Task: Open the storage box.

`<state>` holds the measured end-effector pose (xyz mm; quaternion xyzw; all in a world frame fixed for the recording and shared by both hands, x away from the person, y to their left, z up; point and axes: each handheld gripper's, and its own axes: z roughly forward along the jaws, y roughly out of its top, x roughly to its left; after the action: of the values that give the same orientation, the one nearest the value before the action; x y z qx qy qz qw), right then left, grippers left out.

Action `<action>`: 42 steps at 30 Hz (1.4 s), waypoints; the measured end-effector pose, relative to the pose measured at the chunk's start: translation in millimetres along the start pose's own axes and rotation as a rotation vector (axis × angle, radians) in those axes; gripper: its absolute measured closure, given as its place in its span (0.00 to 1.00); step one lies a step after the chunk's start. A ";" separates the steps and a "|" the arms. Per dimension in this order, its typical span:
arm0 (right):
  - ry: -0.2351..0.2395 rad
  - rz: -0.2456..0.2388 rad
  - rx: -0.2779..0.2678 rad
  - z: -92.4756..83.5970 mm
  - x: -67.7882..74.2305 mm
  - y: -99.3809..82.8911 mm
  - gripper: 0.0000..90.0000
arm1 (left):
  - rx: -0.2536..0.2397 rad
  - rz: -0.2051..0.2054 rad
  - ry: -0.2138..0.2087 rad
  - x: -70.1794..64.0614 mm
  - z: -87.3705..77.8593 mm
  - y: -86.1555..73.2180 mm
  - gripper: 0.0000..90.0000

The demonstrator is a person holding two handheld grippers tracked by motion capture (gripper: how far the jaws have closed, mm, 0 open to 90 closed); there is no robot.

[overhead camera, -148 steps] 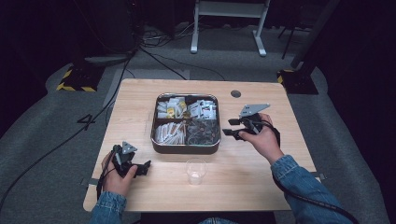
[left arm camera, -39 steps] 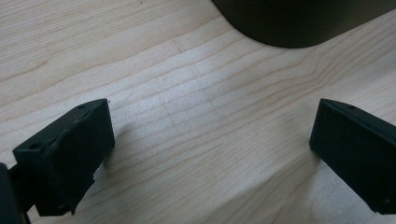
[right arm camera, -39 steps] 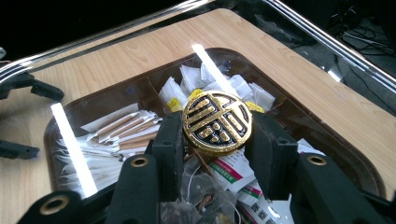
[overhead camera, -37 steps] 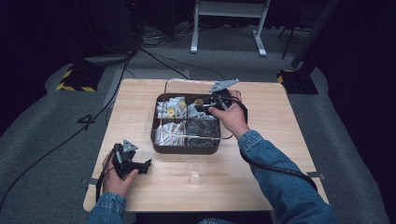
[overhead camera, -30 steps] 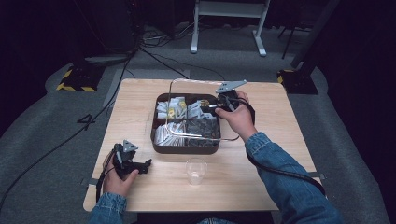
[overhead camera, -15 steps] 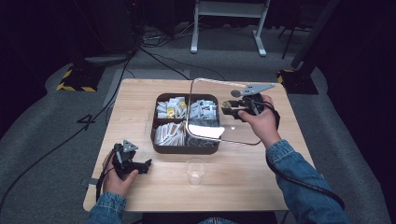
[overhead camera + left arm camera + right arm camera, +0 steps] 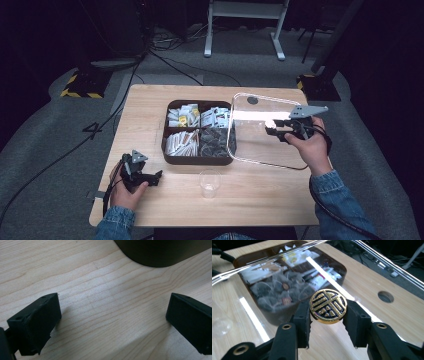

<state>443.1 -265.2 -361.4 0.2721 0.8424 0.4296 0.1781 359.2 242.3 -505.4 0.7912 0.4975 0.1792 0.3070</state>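
One cup (image 7: 209, 182) stands near, on the table (image 7: 150, 100). Near left, the left gripper (image 7: 150, 178) rests wide open, holding nothing. Farther, one four-compartment box (image 7: 198, 131). Right of it, the right gripper (image 7: 327, 322) clamps the gold knob (image 7: 328, 305) of one clear lid (image 7: 260, 131), held tilted.

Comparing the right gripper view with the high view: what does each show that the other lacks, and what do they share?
Right gripper view alone: the gold-and-black patterned face of the lid knob, with the right gripper shut on it, a jaw pressed to each side.

High view alone: the left gripper resting on the table near the front left corner, the person's denim sleeves, and the dark floor with cables beyond the table.

Both: the clear lid lifted off to the right, the brown compartment box of sachets and tea bags, and the small clear cup.
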 end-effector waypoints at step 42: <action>-0.093 0.199 0.153 30.3 -63.6 -114.9 0.65 | 0.001 -0.009 -0.001 1.7 1.6 1.7 0.00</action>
<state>474.3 -340.5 -468.7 0.3867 0.8324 0.3664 0.1525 362.0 242.9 -505.5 0.7893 0.5011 0.1772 0.3075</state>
